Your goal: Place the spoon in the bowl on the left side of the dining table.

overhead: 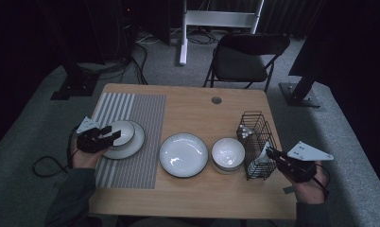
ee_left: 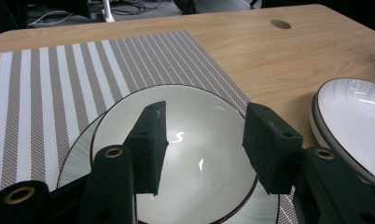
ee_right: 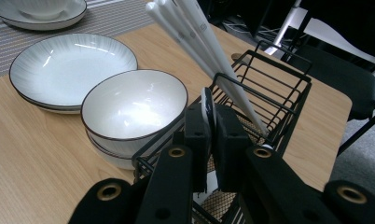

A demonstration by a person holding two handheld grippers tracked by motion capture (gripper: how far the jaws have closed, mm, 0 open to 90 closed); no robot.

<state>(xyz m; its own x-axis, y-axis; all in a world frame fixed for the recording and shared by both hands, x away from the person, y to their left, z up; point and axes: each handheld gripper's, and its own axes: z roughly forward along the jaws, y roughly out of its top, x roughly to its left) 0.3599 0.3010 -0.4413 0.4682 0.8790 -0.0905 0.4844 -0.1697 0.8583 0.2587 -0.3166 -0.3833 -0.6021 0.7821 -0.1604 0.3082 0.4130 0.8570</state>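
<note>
Lying left of the wire rack [overhead: 257, 142], the striped placemat [overhead: 131, 113] is bearing a plate and bowl [ee_left: 190, 154], glazed, slippery, best taken at the rim. Left gripper [ee_left: 204, 144] is hovering wide open, empty. Right gripper [ee_right: 212, 140] is pinching a white spoon [ee_right: 207, 109] in the rack.

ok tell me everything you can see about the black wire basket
The wire basket is a black, tall, open-topped metal grid standing upright near the table's right edge, just right of the stacked bowls. White chopsticks lean inside it. The right gripper is at its near rim, jaws shut on a thin white utensil.
</note>
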